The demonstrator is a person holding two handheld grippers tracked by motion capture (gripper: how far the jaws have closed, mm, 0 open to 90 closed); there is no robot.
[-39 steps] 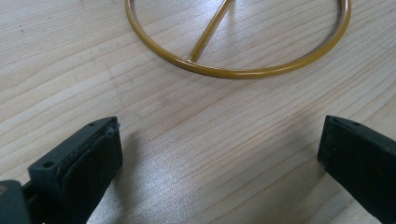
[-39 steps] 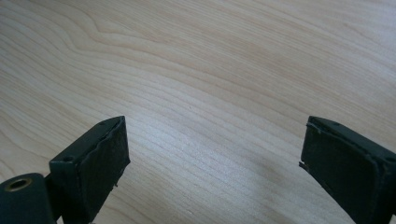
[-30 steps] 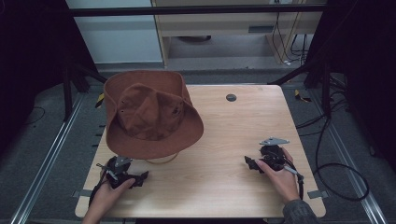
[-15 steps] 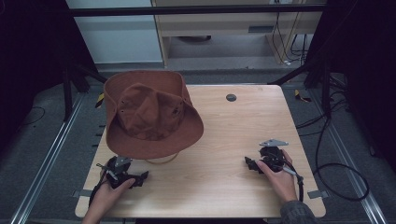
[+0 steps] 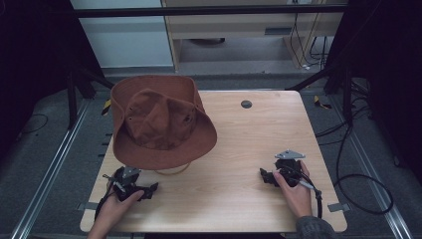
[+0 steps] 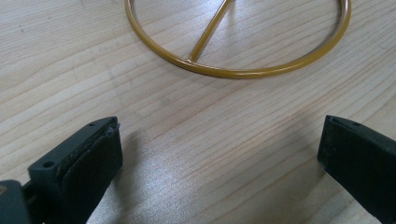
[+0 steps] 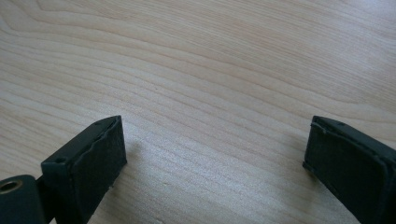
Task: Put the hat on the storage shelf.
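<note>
Your brown hat [image 5: 159, 122] sits crown up on the far left part of the wooden worktop [image 5: 249, 144], its brim reaching past the left edge. Under its near brim a thin gold wire ring [image 5: 171, 171] peeks out; in the left gripper view that ring [image 6: 233, 70] lies flat on the wood with a straight spoke crossing it. Your left gripper [image 5: 149, 189] rests on the worktop just in front of the hat, near the ring, and its jaws stand wide apart with bare wood between them. Your right gripper [image 5: 264, 176] rests well apart from the hat at the near right, jaws likewise spread wide over bare wood. A small dark round disc [image 5: 246, 104] lies near the worktop's far edge.
</note>
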